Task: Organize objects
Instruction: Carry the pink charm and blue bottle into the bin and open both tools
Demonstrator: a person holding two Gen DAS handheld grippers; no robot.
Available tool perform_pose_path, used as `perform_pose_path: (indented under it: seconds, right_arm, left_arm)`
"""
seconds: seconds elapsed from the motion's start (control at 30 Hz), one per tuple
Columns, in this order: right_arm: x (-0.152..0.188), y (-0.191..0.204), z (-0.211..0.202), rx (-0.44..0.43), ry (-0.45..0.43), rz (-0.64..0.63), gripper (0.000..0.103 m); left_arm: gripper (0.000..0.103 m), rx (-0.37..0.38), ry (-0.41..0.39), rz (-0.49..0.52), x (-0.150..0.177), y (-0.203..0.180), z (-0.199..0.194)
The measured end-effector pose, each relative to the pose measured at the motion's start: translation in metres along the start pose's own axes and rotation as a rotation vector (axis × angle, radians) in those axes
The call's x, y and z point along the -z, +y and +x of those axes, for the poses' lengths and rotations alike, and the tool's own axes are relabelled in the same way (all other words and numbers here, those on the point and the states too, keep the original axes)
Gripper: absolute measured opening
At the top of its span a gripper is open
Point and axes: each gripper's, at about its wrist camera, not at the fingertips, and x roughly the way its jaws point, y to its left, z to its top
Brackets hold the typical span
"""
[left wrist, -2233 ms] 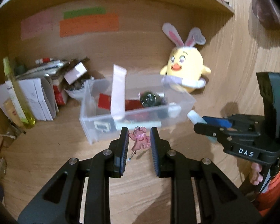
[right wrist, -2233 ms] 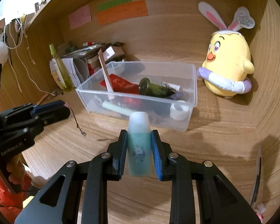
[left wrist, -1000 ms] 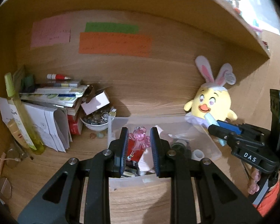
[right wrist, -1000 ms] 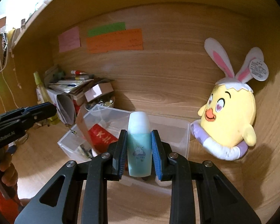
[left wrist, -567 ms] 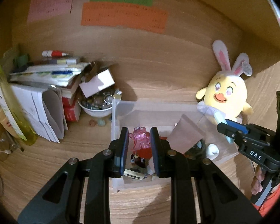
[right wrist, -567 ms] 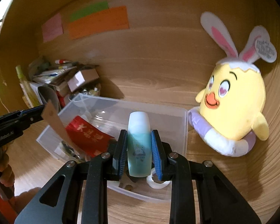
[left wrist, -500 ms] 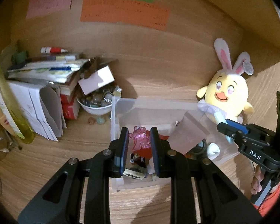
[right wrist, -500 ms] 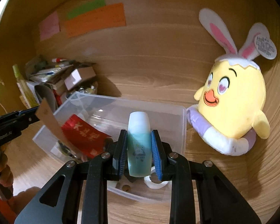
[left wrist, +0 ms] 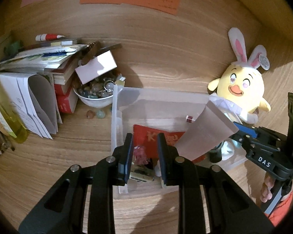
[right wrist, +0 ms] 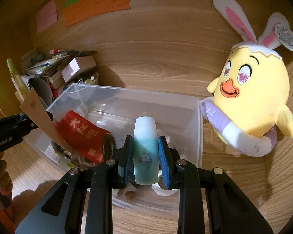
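Change: both grippers have dipped from above the bench to over the clear bin (right wrist: 199,132).
Left gripper (left wrist: 144,154): fingers pinching pink charm (left wrist: 139,154), low among bin contents.
Right gripper (right wrist: 145,158): fingers pinching teal bottle (right wrist: 145,148), upright over the bin.
Meaning: both items look ready for release.

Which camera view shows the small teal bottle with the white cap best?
The right wrist view. There the teal bottle stands upright and fills the centre, clamped between the right tool's blue pads, above the clear plastic bin. The left wrist view shows the right tool from the side, but the bottle itself cannot be made out there.
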Motion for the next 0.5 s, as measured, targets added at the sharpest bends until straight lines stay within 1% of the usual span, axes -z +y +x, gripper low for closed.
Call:
perform_pose_path:
  seconds: [0.17, 0.2, 0.33, 0.4, 0.47, 0.5]
  right_arm:
    - [0.0, 0.002, 0.002, 0.004, 0.014, -0.005, 0.024]
    - [0.0, 0.004, 0.002, 0.006, 0.014, -0.01, 0.024]
    - [0.0, 0.007, -0.002, 0.011, 0.003, -0.023, 0.037]
    - [-0.001, 0.01, -0.006, 0.017, -0.01, -0.031, 0.042]
    - [-0.002, 0.012, -0.01, 0.021, -0.021, -0.04, 0.048]
    - [-0.002, 0.014, -0.013, 0.021, -0.029, -0.046, 0.049]
  left_arm:
    - [0.023, 0.017, 0.014, 0.006, 0.001, -0.003, -0.001]
    - [0.024, 0.021, 0.014, 0.005, 0.001, -0.003, -0.002]
    - [0.031, 0.028, 0.007, 0.0, 0.001, -0.003, -0.008]
    - [0.037, 0.03, -0.002, -0.003, 0.002, -0.002, -0.012]
    - [0.042, 0.035, -0.012, -0.006, 0.002, -0.001, -0.017]
    - [0.044, 0.035, -0.017, -0.005, 0.002, -0.001, -0.019]
